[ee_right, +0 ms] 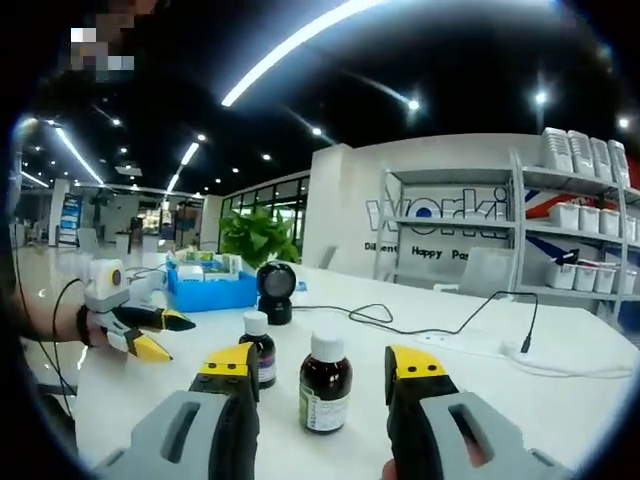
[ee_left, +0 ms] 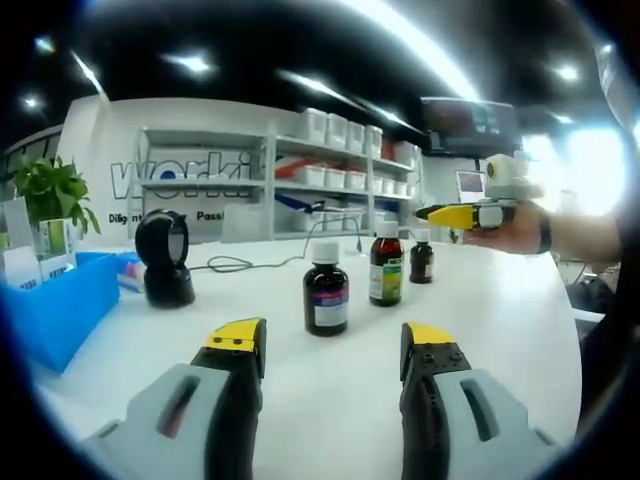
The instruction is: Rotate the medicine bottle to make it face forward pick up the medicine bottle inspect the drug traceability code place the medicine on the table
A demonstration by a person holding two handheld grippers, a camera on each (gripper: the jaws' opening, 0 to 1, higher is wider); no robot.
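White table [ee_left: 520, 320]: three brown medicine bottles, white caps; label text unreadable.
- Medicine bottle, purple label [ee_left: 326, 288], 12 o'clock of left gripper [ee_left: 335, 345], jaws wide, empty; bare table between.
- Green-label bottle [ee_left: 386, 264] and small bottle [ee_left: 421, 256], 1 o'clock beyond.
- Right gripper [ee_right: 325, 370]: jaws wide, green-label bottle between, untouched.
- Black scanner [ee_left: 165, 258], blue bin [ee_left: 62, 305], 10 o'clock.
- Wall lettering [ee_right: 440, 215]: "work…", "Happy".
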